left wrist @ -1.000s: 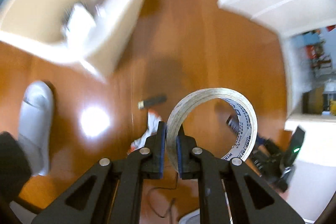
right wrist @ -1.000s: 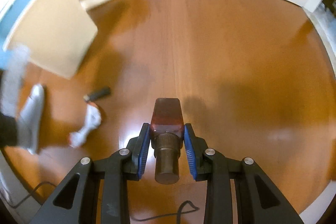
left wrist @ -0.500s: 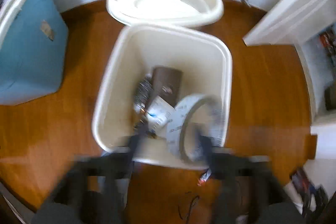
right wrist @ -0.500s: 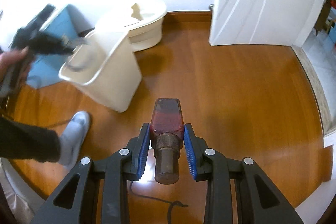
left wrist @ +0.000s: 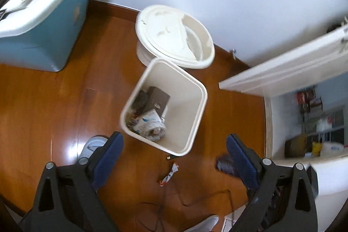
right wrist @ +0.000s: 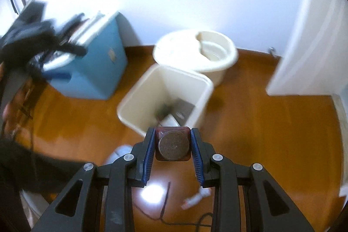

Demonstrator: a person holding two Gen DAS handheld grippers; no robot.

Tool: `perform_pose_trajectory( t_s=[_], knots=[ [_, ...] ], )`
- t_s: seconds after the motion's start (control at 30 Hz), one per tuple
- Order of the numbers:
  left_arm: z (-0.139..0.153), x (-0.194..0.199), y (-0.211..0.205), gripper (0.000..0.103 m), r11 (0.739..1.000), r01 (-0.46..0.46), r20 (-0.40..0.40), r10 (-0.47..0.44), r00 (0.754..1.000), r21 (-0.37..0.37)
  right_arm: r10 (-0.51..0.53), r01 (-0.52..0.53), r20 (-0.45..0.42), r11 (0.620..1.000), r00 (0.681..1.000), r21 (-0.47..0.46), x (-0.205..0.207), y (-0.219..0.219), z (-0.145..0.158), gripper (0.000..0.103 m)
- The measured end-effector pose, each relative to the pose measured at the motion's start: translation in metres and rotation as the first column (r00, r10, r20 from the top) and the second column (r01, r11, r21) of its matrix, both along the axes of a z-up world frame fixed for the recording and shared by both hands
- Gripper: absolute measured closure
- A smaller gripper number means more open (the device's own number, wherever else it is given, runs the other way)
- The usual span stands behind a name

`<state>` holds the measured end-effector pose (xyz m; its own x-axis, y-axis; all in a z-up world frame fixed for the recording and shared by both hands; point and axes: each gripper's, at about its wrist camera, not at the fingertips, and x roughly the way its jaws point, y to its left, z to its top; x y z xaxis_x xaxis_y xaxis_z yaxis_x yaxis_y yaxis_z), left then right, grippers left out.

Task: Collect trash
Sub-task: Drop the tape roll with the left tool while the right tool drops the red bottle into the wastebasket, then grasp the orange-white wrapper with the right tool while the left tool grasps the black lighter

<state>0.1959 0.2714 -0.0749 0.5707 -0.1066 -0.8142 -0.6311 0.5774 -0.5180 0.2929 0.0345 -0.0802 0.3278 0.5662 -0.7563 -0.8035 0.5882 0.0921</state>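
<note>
Tape roll released since a second ago; left gripper (left wrist: 174, 145) spread wide, empty, bin (left wrist: 191, 99) at 12 o'clock; right gripper (right wrist: 173, 146) clamped on bottle (right wrist: 173, 144); drop judged next.

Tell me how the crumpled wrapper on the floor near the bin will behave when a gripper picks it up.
The wrapper looks thin and twisted, so it is probably very light and floppy and would crush flat between the pads. It lies flat on the glossy wood floor, so it may slide before the fingers get under it.
</note>
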Motion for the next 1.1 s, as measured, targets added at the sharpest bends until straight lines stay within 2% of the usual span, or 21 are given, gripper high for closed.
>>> perform_pose_trajectory(
  t_s=[0.1,0.17,0.23,0.27,0.3,0.4,0.47,0.53,0.57,0.6,0.73,0.8,0.87,0.9,1.0,1.1],
  knots=[
    [-0.007,-0.006,0.014,0.007,1.000,-0.021,-0.012,0.021,1.000,0.001,-0.009,0.010,-0.038,1.000,0.999,0.017,0.012,0.055,-0.008,0.069],
    [-0.016,-0.008,0.024,0.007,0.998,-0.051,-0.022,0.050,0.999,-0.049,-0.026,0.025,-0.086,1.000,0.996,-0.005,0.021,0.084,-0.020,0.068],
    [-0.020,-0.006,0.028,0.007,0.996,-0.053,-0.025,0.051,0.998,-0.066,-0.068,0.064,-0.137,0.997,0.988,-0.030,0.029,0.103,-0.031,0.058],
    [-0.020,-0.004,0.030,0.007,0.997,-0.053,-0.031,0.051,0.998,-0.051,-0.083,0.079,-0.150,0.996,0.985,-0.037,0.030,0.106,-0.032,0.045],
    [-0.019,-0.004,0.031,0.007,0.998,-0.050,-0.028,0.049,0.998,-0.044,-0.104,0.098,-0.163,0.994,0.981,-0.040,0.029,0.106,-0.029,0.042],
    [-0.014,-0.003,0.032,0.007,0.999,-0.028,-0.014,0.027,1.000,-0.044,-0.120,0.114,-0.188,0.993,0.975,-0.042,0.020,0.092,-0.022,0.042],
    [-0.012,-0.002,0.031,0.007,0.999,-0.007,-0.014,0.007,1.000,-0.032,-0.162,0.156,-0.213,0.987,0.964,-0.044,0.008,0.056,-0.014,0.042],
    [-0.012,0.000,0.027,0.007,0.999,0.012,-0.014,-0.012,1.000,-0.036,-0.227,0.237,-0.298,0.972,0.927,-0.003,-0.005,0.005,-0.014,0.035],
    [-0.012,0.002,0.024,0.007,0.999,0.024,-0.013,-0.024,1.000,-0.041,-0.285,0.308,-0.346,0.951,0.894,0.011,-0.016,-0.030,-0.022,0.026],
    [-0.012,0.004,0.020,0.007,0.998,0.041,-0.011,-0.041,0.999,-0.040,-0.323,0.346,-0.359,0.938,0.876,-0.002,-0.023,-0.048,-0.032,0.020],
    [-0.014,0.019,-0.005,0.007,0.991,0.134,-0.029,-0.133,0.991,0.023,-0.499,0.480,-0.388,0.864,0.774,-0.154,-0.042,-0.109,-0.117,0.020],
    [-0.018,0.027,-0.021,0.007,0.980,0.191,-0.049,-0.189,0.981,0.050,-0.583,0.547,-0.420,0.808,0.695,-0.217,-0.038,-0.127,-0.172,0.020],
    [-0.026,0.030,-0.034,0.007,0.974,0.223,-0.066,-0.221,0.973,0.027,-0.627,0.583,-0.440,0.773,0.643,-0.250,-0.030,-0.132,-0.228,0.020],
    [-0.031,0.031,-0.037,0.007,0.973,0.231,-0.072,-0.231,0.970,-0.001,-0.648,0.585,-0.432,0.758,0.628,-0.288,-0.025,-0.128,-0.258,0.022],
    [-0.049,0.037,-0.047,0.007,0.965,0.244,-0.113,-0.254,0.961,-0.095,-0.686,0.577,-0.391,0.728,0.614,-0.371,-0.011,-0.114,-0.326,0.028],
    [-0.051,0.045,-0.053,0.007,0.961,0.266,-0.135,-0.274,0.952,-0.069,-0.697,0.570,-0.350,0.715,0.626,-0.405,0.002,-0.100,-0.368,0.032]
  ],
)
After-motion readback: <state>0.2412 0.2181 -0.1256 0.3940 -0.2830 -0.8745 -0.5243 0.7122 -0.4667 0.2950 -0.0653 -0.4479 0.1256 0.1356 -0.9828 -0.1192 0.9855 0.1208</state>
